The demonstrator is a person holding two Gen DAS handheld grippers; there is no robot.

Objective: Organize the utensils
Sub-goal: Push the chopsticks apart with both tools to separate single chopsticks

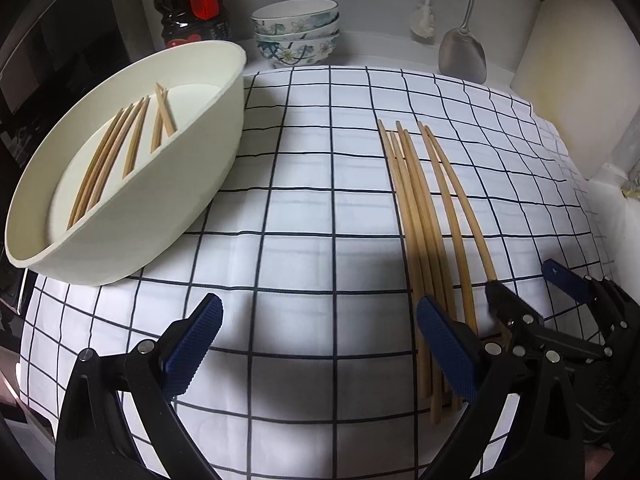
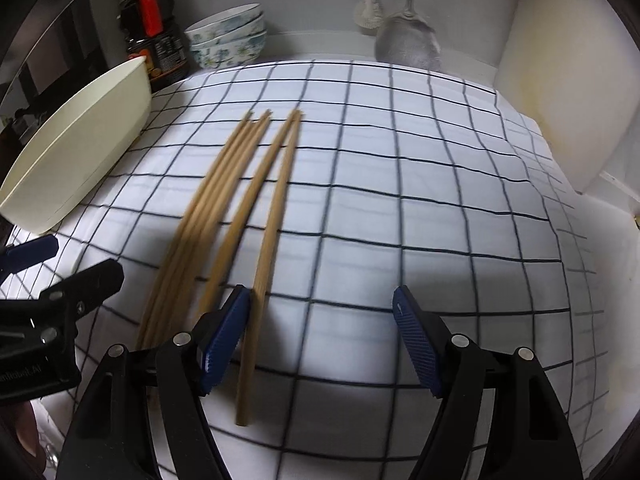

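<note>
Several wooden chopsticks (image 1: 424, 216) lie side by side on a white checked cloth (image 1: 312, 208); they also show in the right wrist view (image 2: 224, 200). A cream oval tray (image 1: 208, 160) at the left holds several more chopsticks (image 1: 116, 152). My left gripper (image 1: 320, 344) is open and empty, low over the cloth, its right finger beside the loose chopsticks' near ends. My right gripper (image 2: 320, 328) is open, with the rightmost chopstick (image 2: 268, 264) just inside its left finger. The right gripper also shows in the left wrist view (image 1: 532, 288).
A dark sauce bottle (image 1: 192, 4), stacked floral bowls (image 1: 298, 32), a hanging brush (image 1: 424, 20) and a metal spatula (image 1: 464, 52) stand along the back wall. A pale wall panel (image 1: 572, 80) borders the right. The tray edge (image 2: 80, 148) is at the left.
</note>
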